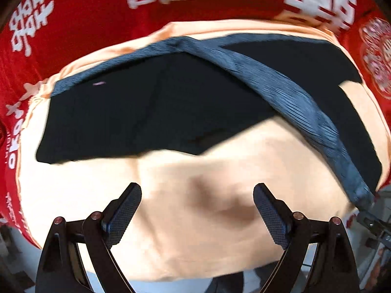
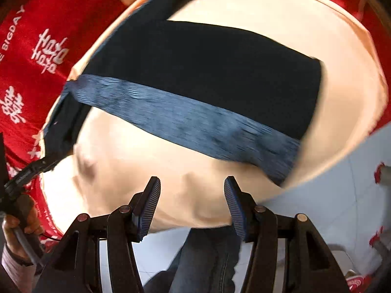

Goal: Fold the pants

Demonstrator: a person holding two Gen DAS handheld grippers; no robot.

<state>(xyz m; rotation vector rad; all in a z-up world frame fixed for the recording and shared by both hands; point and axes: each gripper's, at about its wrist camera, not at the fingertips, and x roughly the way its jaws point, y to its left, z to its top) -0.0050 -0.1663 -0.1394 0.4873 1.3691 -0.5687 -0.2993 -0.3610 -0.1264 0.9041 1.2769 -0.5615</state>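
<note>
While both claws hang above the cream cloth point(image 1: 195, 219), nothing is gripped: the left gripper point(image 1: 197, 216) and the right gripper point(image 2: 192, 204) are seen with jaws apart and empty. The dark pants point(image 1: 146, 112) are laid flat on the cream cloth, the ribbed blue waistband point(image 2: 183, 119) slanting across them. Judged next: a waistband corner and a leg hem should be pinched cleanly, only pants fabric taken, then lifted evenly. Around it, a red printed cloth point(image 1: 73, 24) is spread beneath. A snag on the loose cream cloth is the likely hindrance.
</note>
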